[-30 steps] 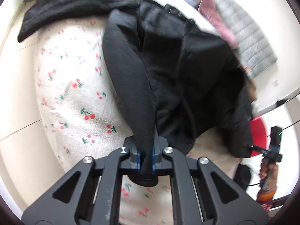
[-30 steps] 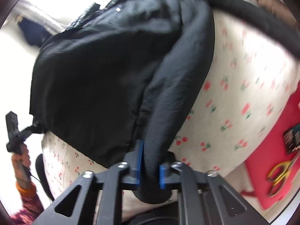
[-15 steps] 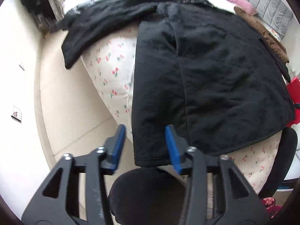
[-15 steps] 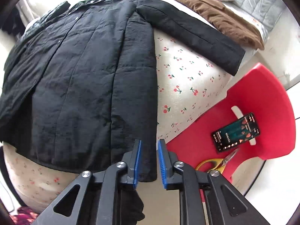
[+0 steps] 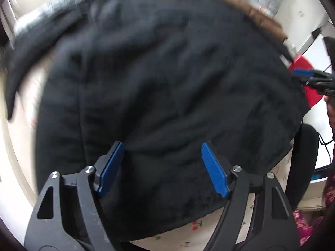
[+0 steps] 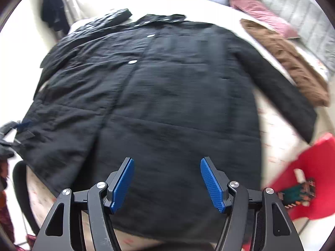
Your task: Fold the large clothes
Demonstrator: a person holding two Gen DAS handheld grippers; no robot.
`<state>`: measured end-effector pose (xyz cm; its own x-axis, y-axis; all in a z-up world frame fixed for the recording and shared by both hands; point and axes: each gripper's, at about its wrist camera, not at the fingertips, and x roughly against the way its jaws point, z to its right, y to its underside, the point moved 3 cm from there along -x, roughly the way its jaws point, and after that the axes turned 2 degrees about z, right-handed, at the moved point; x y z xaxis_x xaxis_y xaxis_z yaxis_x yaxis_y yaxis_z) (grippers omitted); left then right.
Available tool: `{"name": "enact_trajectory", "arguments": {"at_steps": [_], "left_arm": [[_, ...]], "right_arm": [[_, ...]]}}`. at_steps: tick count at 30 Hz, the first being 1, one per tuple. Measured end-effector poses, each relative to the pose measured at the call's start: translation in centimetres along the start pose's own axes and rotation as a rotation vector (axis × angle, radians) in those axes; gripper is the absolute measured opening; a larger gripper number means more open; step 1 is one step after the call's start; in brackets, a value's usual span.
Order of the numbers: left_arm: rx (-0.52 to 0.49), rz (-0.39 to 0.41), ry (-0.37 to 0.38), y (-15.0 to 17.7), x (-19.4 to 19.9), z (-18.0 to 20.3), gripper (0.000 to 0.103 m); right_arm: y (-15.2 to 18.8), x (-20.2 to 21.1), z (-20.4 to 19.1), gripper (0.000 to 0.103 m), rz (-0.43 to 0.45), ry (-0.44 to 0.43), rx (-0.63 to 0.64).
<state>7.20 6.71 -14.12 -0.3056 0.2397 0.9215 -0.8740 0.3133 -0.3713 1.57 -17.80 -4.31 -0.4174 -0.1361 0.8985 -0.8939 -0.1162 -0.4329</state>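
Note:
A large black quilted coat [image 6: 167, 96] lies spread flat on a bed with a cherry-print sheet [image 6: 276, 129], collar at the far end, hem near me, one sleeve [image 6: 280, 96] stretched to the right. It fills the left wrist view [image 5: 167, 83] too, blurred. My left gripper [image 5: 162, 148] is open and empty over the hem. My right gripper [image 6: 166, 163] is open and empty over the lower part of the coat. The right gripper also shows at the right edge of the left wrist view [image 5: 309, 77].
A brown garment [image 6: 289, 60] and a pink one [image 6: 257, 10] lie at the bed's far right. A red stool [image 6: 309, 177] with a small packet on it stands right of the bed. A black chair [image 5: 303, 163] stands by the near edge.
Both grippers let go of the coat's hem corners, which now lie flat on the bed. Both sets of jaws have opened wide and moved in over the hem.

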Motion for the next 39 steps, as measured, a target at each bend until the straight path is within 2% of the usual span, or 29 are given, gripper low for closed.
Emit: {"name": "enact_trajectory", "arguments": {"at_steps": [2, 4, 7, 8, 10, 12, 15, 18, 20, 25, 27, 31, 35, 37, 38, 39], "left_arm": [[-0.062, 0.028, -0.030, 0.5, 0.3, 0.6, 0.077], [-0.112, 0.021, -0.014, 1.2, 1.6, 1.0, 0.077], [-0.073, 0.073, 0.042, 1.4, 4.4, -0.8, 0.077], [-0.040, 0.104, 0.048, 1.3, 5.6, -2.2, 0.080], [0.040, 0.168, 0.033, 1.0, 7.1, -5.0, 0.087], [0.167, 0.245, 0.004, 0.9, 8.7, -9.2, 0.094], [0.410, 0.300, -0.022, 0.7, 9.0, -16.6, 0.095], [0.589, 0.337, -0.045, 1.0, 8.3, -22.3, 0.095], [0.672, 0.358, -0.048, 0.9, 7.1, -24.8, 0.095], [0.934, 0.423, 0.059, 2.0, 3.5, -31.0, 0.095], [1.036, 0.471, 0.135, 2.3, 1.7, -33.1, 0.095], [1.162, 0.533, 0.202, 2.9, -0.8, -35.4, 0.095], [1.322, 0.607, 0.305, 3.7, -3.0, -37.1, 0.094], [1.392, 0.665, 0.338, 4.2, -3.5, -37.7, 0.086], [1.422, 0.708, 0.336, 4.4, -3.4, -37.8, 0.070], [1.473, 0.729, 0.325, 4.5, -3.1, -37.9, 0.050]], "right_arm": [[-0.2, -1.3, -1.4, 0.067, -0.024, -0.026, 0.022], [-0.4, -2.3, -2.5, 0.067, -0.044, -0.033, 0.045], [-0.8, -3.4, -3.7, 0.067, -0.067, -0.035, 0.068], [-1.1, -3.7, -4.1, 0.067, -0.068, -0.038, 0.070], [-1.9, -4.1, -4.5, 0.067, -0.068, -0.038, 0.068], [-2.6, -4.5, -4.9, 0.067, -0.068, -0.042, 0.064], [-3.7, -4.9, -5.4, 0.067, -0.069, -0.053, 0.064], [-4.5, -5.3, -5.8, 0.067, -0.065, -0.047, 0.069], [-5.1, -5.6, -6.1, 0.067, -0.063, -0.047, 0.068], [-6.4, -6.5, -6.3, 0.068, -0.064, -0.044, 0.053], [-6.7, -6.7, -6.3, 0.068, -0.062, -0.038, 0.050], [-7.1, -7.4, -6.2, 0.068, -0.071, -0.042, 0.043], [-7.3, -8.3, -6.3, 0.068, -0.092, -0.041, 0.047], [-7.4, -8.7, -6.3, 0.068, -0.100, -0.043, 0.049], [-7.4, -8.8, -6.4, 0.068, -0.102, -0.043, 0.049], [-7.5, -9.0, -6.4, 0.068, -0.103, -0.042, 0.050]]}}
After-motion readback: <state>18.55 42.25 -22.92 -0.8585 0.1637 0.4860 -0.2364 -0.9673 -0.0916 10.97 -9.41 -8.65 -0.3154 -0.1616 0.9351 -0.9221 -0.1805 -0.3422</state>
